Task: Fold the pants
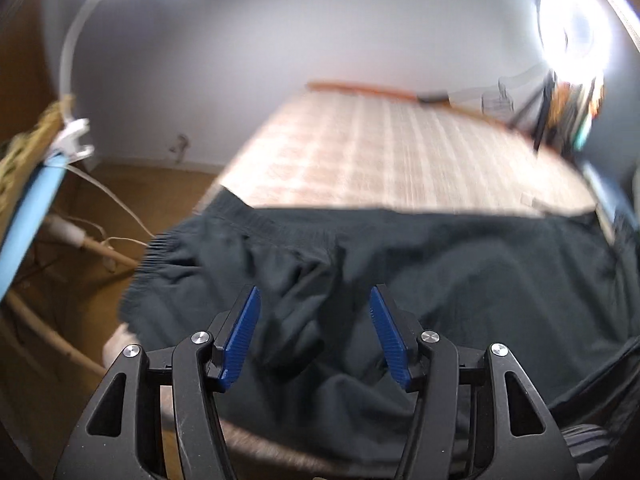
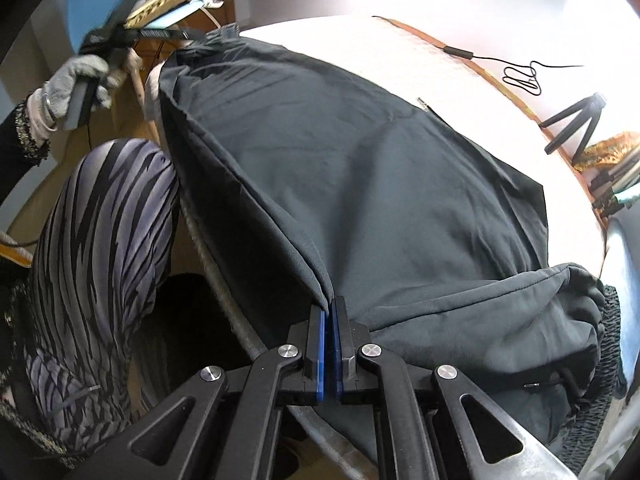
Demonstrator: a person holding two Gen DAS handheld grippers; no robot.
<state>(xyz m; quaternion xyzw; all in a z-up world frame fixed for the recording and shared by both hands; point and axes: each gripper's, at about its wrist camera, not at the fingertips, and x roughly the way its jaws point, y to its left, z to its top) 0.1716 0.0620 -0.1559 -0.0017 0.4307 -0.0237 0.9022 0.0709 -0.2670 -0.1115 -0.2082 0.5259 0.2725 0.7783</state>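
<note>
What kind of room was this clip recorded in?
Probably a bedroom at home: dark pants lie spread on a bed with a checked sheet, beside a plain white wall, with a ring light on a tripod.

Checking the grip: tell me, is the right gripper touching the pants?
Touching. Right wrist view: right gripper fingers are shut on a fold of the pants.

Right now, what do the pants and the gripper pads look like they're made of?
The pants look like thin, matte woven fabric, dark charcoal: soft creases, no sheen, gathered waistband; the fibre is unclear. The right gripper is pinched on a fold of them. The left gripper is open; its pads look like blue ribbed plastic or rubber, set in smooth black plastic fingers.
</note>
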